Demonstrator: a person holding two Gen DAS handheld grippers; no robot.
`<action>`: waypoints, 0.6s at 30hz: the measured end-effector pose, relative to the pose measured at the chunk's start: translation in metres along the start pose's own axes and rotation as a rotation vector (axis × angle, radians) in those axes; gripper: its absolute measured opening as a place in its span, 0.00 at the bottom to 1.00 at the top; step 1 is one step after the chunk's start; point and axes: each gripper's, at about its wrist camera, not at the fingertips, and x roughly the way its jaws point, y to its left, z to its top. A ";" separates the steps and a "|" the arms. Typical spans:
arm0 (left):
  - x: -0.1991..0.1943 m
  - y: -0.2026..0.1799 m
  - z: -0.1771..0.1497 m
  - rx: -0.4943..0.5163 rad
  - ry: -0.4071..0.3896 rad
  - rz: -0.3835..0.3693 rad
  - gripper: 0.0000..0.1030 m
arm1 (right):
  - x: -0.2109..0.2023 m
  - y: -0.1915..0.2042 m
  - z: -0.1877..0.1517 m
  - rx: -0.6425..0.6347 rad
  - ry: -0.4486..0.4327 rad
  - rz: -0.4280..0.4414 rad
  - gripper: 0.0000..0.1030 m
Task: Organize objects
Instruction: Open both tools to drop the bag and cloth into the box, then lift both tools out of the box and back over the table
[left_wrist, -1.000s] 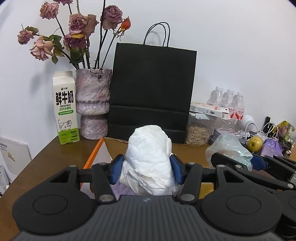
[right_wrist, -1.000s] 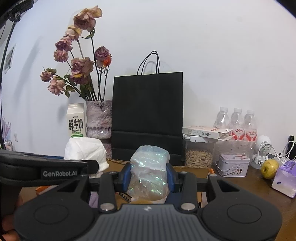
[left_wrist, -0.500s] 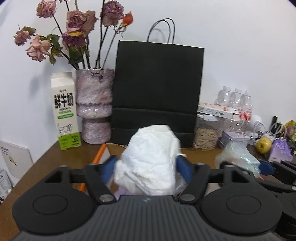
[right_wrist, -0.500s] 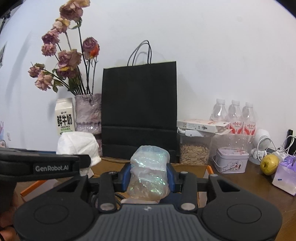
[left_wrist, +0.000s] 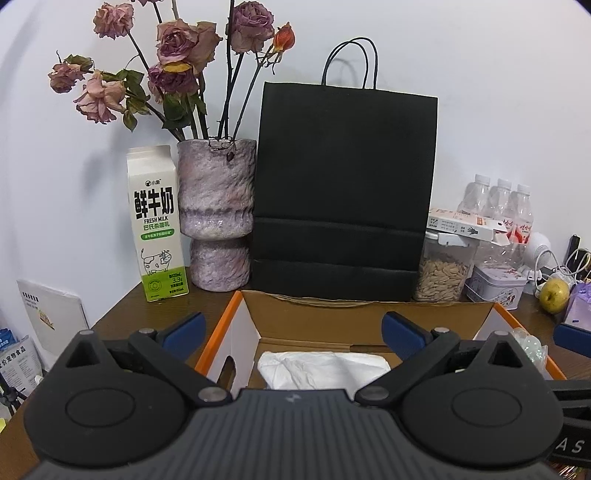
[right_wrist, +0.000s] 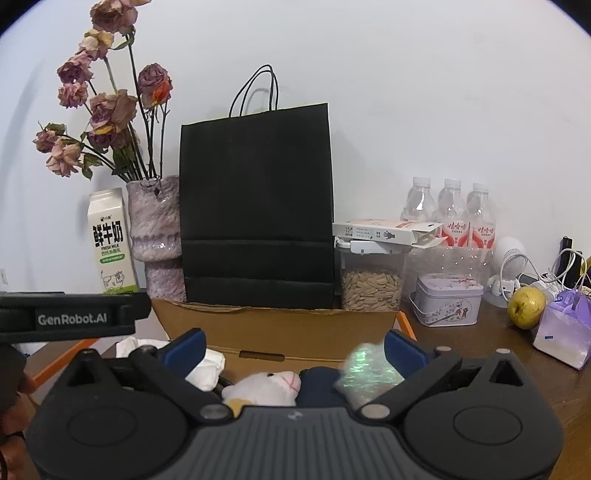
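The crumpled white tissue wad (left_wrist: 325, 369) lies in the open cardboard box with orange edges (left_wrist: 218, 332), its long axis running side to side, parallel to the box's back wall. The iridescent plastic bundle (right_wrist: 369, 373) sits by the box's right wall, beside a white plush toy (right_wrist: 266, 387).

The box rests on a dark brown wooden table (right_wrist: 498, 347) against a white wall, with a black paper bag (left_wrist: 343, 192) at the table's back edge.

My left gripper (left_wrist: 291, 330) and right gripper (right_wrist: 295, 347) have their jaws opening wide, pads touching nothing. The wad looks wrinkled and flattened.
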 end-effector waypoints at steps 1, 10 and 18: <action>0.000 0.000 0.000 -0.001 0.000 0.000 1.00 | 0.000 0.000 0.000 0.000 0.000 0.000 1.00; -0.005 0.003 0.001 -0.008 0.003 -0.012 1.00 | -0.003 -0.001 0.002 0.004 0.002 0.008 1.00; -0.015 0.007 0.001 -0.027 -0.009 -0.018 1.00 | -0.015 -0.003 0.004 0.015 -0.010 0.022 1.00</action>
